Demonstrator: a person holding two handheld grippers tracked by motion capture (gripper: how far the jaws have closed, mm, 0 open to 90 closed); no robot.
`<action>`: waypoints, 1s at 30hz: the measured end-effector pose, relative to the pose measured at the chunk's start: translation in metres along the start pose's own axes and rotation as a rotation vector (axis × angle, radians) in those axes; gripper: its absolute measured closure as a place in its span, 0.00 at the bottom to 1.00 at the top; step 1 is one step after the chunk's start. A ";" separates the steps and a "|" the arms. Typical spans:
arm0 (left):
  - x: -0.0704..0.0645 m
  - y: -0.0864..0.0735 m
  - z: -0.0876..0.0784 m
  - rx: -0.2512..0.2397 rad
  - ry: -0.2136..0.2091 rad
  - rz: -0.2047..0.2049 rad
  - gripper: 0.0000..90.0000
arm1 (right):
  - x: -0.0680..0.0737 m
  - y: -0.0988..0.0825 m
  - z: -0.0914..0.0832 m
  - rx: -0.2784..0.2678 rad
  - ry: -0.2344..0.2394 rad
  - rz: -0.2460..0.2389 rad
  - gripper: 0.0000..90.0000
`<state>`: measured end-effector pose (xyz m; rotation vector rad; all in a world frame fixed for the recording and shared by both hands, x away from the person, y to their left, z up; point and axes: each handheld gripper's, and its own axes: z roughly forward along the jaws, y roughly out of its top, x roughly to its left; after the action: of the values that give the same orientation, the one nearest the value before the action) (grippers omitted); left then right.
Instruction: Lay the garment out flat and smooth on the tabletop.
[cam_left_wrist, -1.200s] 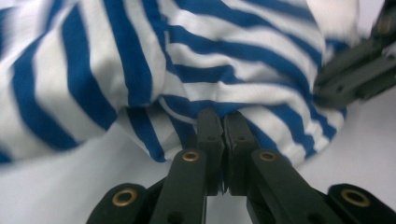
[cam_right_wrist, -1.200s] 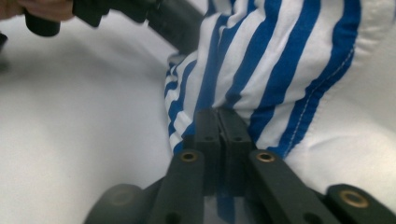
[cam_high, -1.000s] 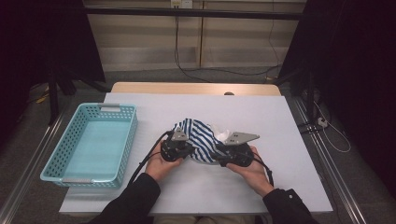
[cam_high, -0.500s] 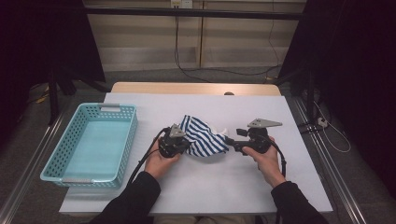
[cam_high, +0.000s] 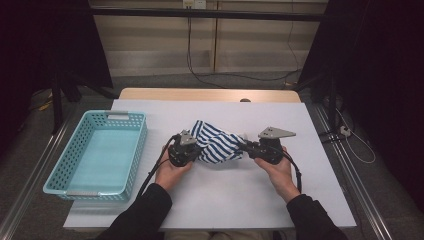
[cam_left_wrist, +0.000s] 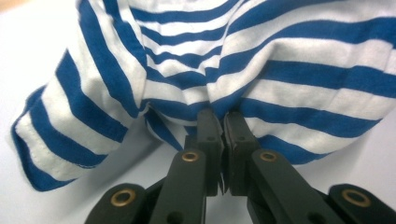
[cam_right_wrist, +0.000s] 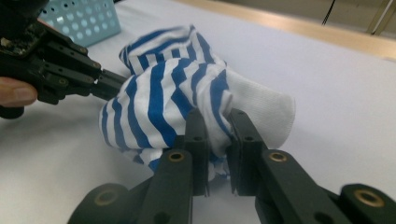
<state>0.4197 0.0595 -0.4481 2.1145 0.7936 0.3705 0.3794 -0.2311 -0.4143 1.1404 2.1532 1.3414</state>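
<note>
High view: nearest the person, bare tabletop (cam_high: 220, 205) runs from the front edge up to both hands, free of things. The left tongs (cam_high: 194, 151) are clamped on the left edge of the cloth (cam_high: 217, 144), a blue-and-white striped bundle lying on the tabletop between the two tongs. In the left gripper view the jaws stand almost together with a fold of cloth (cam_left_wrist: 243, 70) pinched at their tips, the rest bulging away past them and a loose hemmed flap hanging off to one side.

The right tongs (cam_high: 246, 146) grip the cloth's right edge; their jaws have just been closing, and in the right gripper view they stand narrow with a wad of striped cloth (cam_right_wrist: 177, 93) squeezed between them, a plain white part showing just beyond. Across the bundle there the left tongs (cam_right_wrist: 122, 81) bite the far edge.

Left of the left tongs, well apart, a basket (cam_high: 75, 150) sits along the tabletop's left edge. Right of the right tongs and beyond the cloth, open white tabletop reaches to the right and far edges.
</note>
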 end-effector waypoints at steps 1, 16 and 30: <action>0.002 0.003 -0.003 -0.010 -0.003 -0.001 0.97 | 0.000 0.003 -0.003 -0.015 -0.008 -0.005 0.89; 0.003 0.021 -0.022 -0.117 -0.033 -0.054 0.87 | 0.011 0.036 -0.032 -0.146 -0.040 -0.080 0.89; -0.037 0.032 -0.021 -0.185 -0.124 0.049 0.48 | 0.011 0.008 0.004 -0.024 0.002 -0.075 0.89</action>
<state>0.3945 0.0333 -0.4097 1.9653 0.6132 0.3225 0.3783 -0.2183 -0.4079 1.0396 2.1533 1.3318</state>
